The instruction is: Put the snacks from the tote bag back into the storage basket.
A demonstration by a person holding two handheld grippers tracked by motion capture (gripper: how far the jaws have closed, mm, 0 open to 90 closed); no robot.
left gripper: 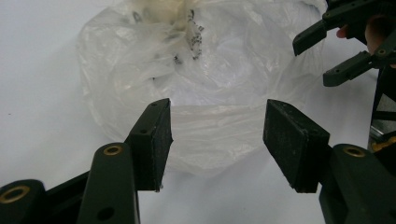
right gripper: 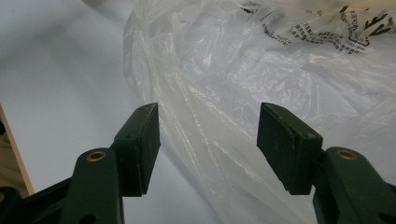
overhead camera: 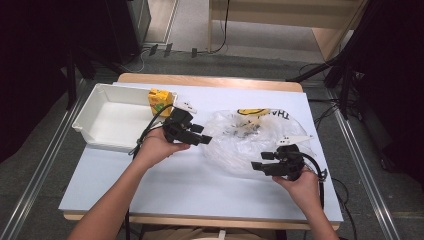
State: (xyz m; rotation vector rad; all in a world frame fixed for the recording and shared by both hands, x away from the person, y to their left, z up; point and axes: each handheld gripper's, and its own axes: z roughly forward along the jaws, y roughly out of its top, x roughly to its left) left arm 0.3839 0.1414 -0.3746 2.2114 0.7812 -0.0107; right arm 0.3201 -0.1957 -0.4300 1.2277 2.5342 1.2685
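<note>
Bright, even overhead light (dark room edges), soft shadows, slightly blurry.

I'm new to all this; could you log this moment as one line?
left gripper: open, facing plastic bag | right gripper: open, at bag's edge | bag: flat on table, not gripped

a white bin (overhead camera: pixel 107 119) touches a yellow carton (overhead camera: pixel 161 100).

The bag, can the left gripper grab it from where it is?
Probably yes. The left gripper is open and aimed at the bag, whose near edge lies just past its jaws with nothing between.
</note>
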